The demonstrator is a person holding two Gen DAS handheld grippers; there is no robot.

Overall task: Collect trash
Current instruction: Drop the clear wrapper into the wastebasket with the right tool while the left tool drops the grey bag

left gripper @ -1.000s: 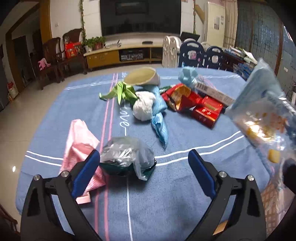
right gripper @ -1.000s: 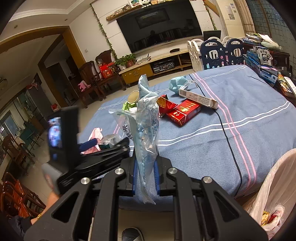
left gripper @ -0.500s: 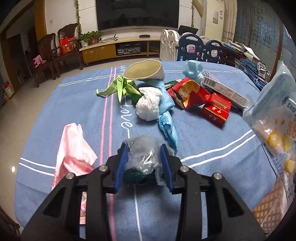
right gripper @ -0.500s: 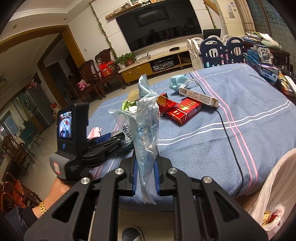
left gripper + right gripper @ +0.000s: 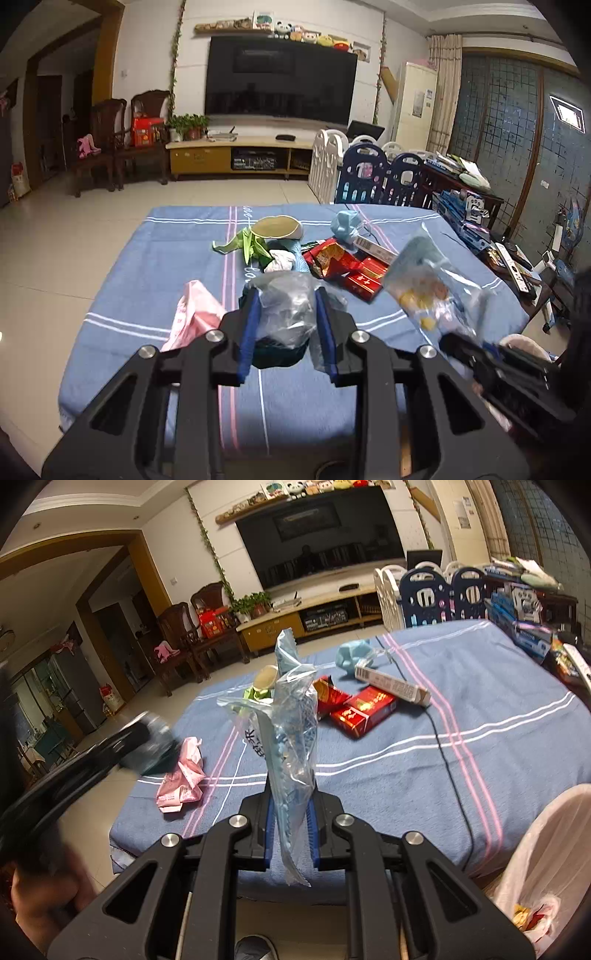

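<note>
My left gripper [image 5: 287, 295] is closing its jaws on a crumpled clear plastic bag [image 5: 291, 314] with dark green inside; the blue pads press its sides and it hangs above the blue tablecloth [image 5: 155, 295]. In the right wrist view this left gripper [image 5: 147, 738] is a blur at the left. My right gripper [image 5: 291, 805] is shut on a clear blue snack bag [image 5: 291, 716] that stands upright between the pads. The same snack bag [image 5: 428, 291] shows at the right of the left wrist view.
On the cloth lie a pink wrapper [image 5: 195, 310], green paper [image 5: 251, 245], a paper cup [image 5: 277, 226], white tissue [image 5: 280, 260], red packs [image 5: 360, 273], a long white box [image 5: 375, 249] and a blue mask [image 5: 345, 223]. A pale trash bag [image 5: 546, 849] hangs lower right. A black cable [image 5: 443, 738] crosses the cloth.
My left gripper went from wide open to closed on the crumpled plastic bag, then rose with it off the cloth. The right gripper kept still with its snack bag.
</note>
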